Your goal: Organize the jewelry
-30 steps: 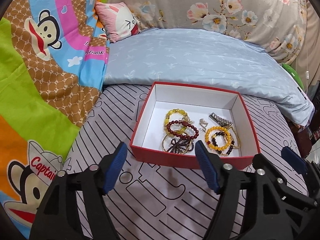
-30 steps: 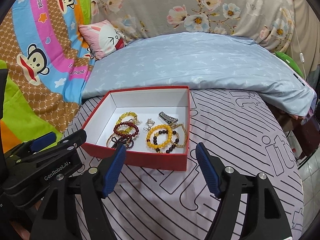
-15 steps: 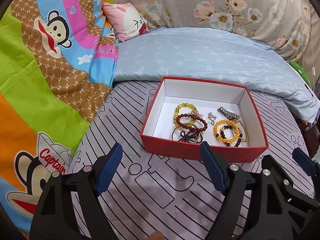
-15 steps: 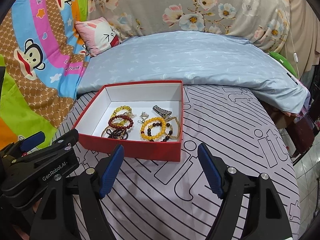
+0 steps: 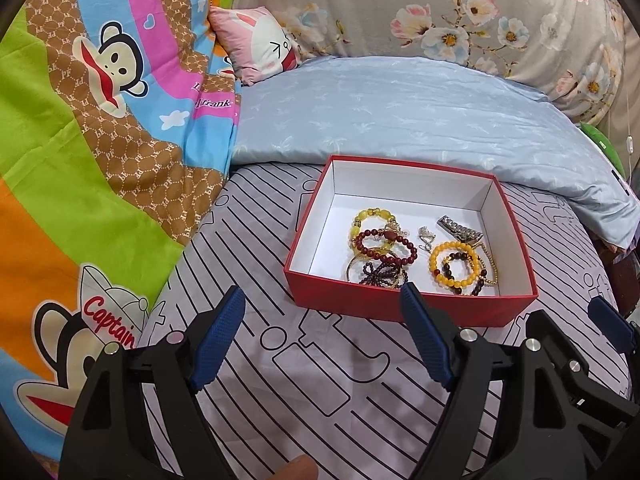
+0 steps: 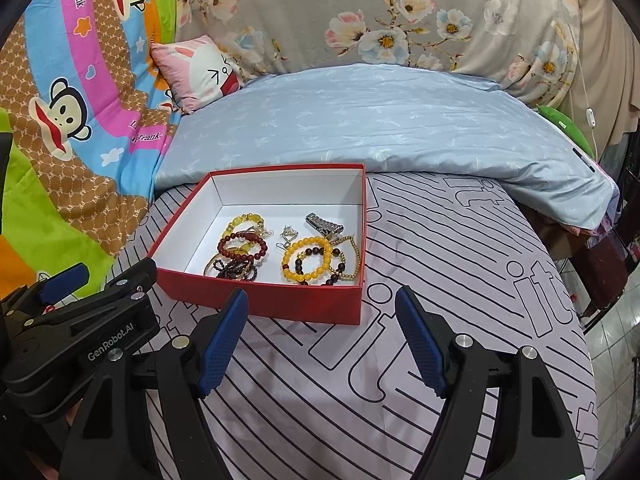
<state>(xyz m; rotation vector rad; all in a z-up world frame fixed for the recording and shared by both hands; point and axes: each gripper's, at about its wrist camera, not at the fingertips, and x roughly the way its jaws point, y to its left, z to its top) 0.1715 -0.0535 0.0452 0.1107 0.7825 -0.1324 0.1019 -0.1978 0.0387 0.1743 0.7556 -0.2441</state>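
A bed filled the whole view, covered by a pale sheet (image 5: 320, 380) with black lines drawn on it. A light blue quilt (image 5: 400, 120) lay folded across the far side, and a bright monkey blanket (image 5: 100, 140) hung on the left. A small pink bunny pillow (image 5: 260, 44) was tucked behind the quilt, next to a grey flowery cover (image 5: 460, 12).

A red box (image 5: 408, 306) sat on the striped sheet, just in front of the quilt. It was white inside and had no lid on it. The jewelry lay in the half of the box nearer the cameras. There was a yellow bead bracelet (image 5: 374, 220), a dark red bead bracelet (image 5: 386, 246) lying partly over it, and a dark purple bead bunch (image 5: 382, 274) with a thin gold ring. Beside these lay an orange bead bracelet (image 5: 454, 266) with a dark bead bracelet inside it, a thin gold chain (image 5: 491, 264), a silver clip (image 5: 459, 228) and a small silver charm (image 5: 426, 236).

The left gripper (image 5: 322, 338) hung just in front of the box, its blue fingers (image 5: 218, 338) spread wide apart with nothing between them. The right gripper (image 6: 322, 340) hung next to it, also wide apart and holding nothing.
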